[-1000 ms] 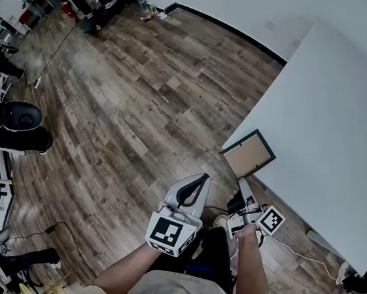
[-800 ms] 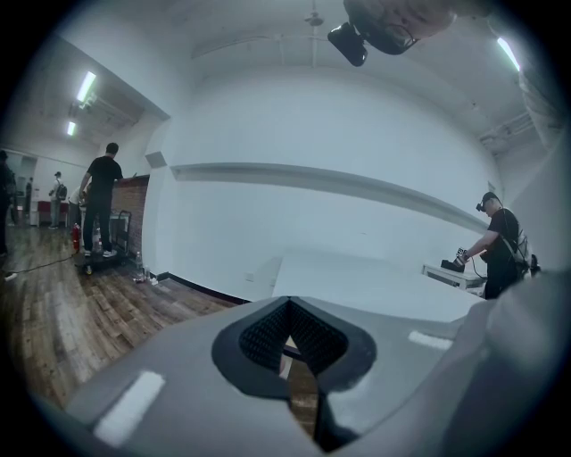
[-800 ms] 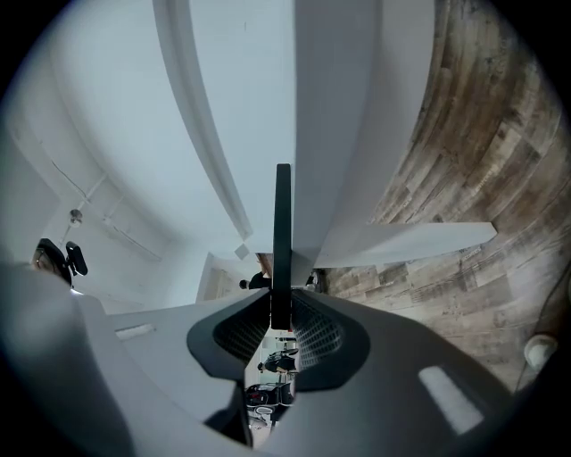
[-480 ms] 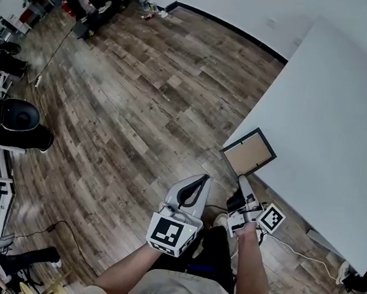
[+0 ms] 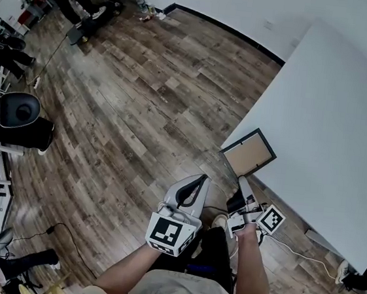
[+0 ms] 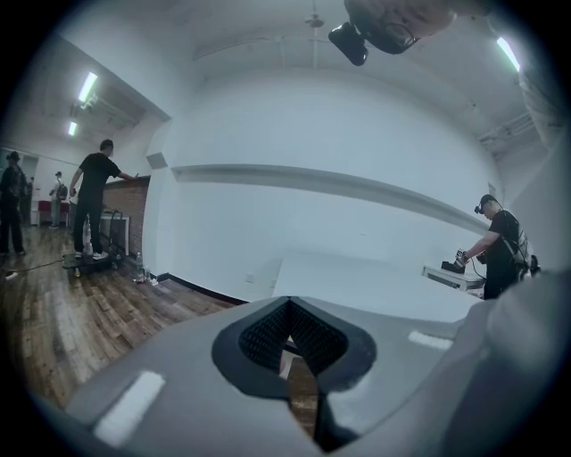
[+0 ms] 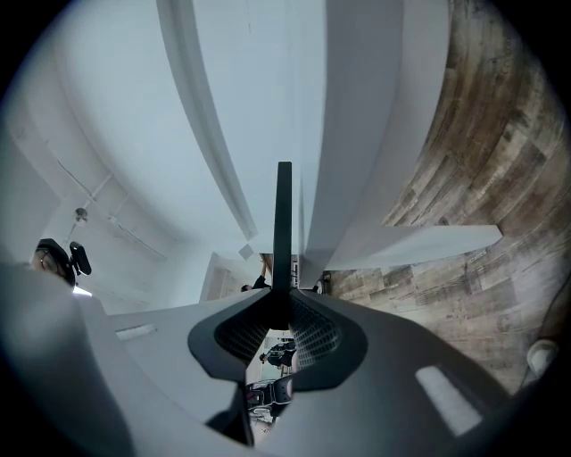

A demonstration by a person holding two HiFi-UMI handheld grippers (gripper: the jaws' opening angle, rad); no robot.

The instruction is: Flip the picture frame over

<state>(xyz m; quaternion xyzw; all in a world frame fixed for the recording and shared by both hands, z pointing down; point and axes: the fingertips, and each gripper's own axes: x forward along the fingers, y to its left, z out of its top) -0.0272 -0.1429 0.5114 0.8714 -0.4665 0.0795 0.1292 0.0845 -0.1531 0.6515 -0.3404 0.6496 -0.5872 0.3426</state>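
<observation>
The picture frame (image 5: 248, 154) is a small rectangle with a thin black border around a plain tan panel, and that panel faces up. From the head view it lies at about three o'clock, on the corner of the white table (image 5: 330, 127), turned like a diamond with corners toward twelve, three, six and nine. Its six o'clock corner reaches a little past the table's edge. There the right gripper (image 5: 241, 180) has it between its jaws, which have just been closing on it. In the right gripper view the frame (image 7: 284, 223) is edge-on, a narrow dark strip. I cannot tell whether it rests flat or is slightly raised.
</observation>
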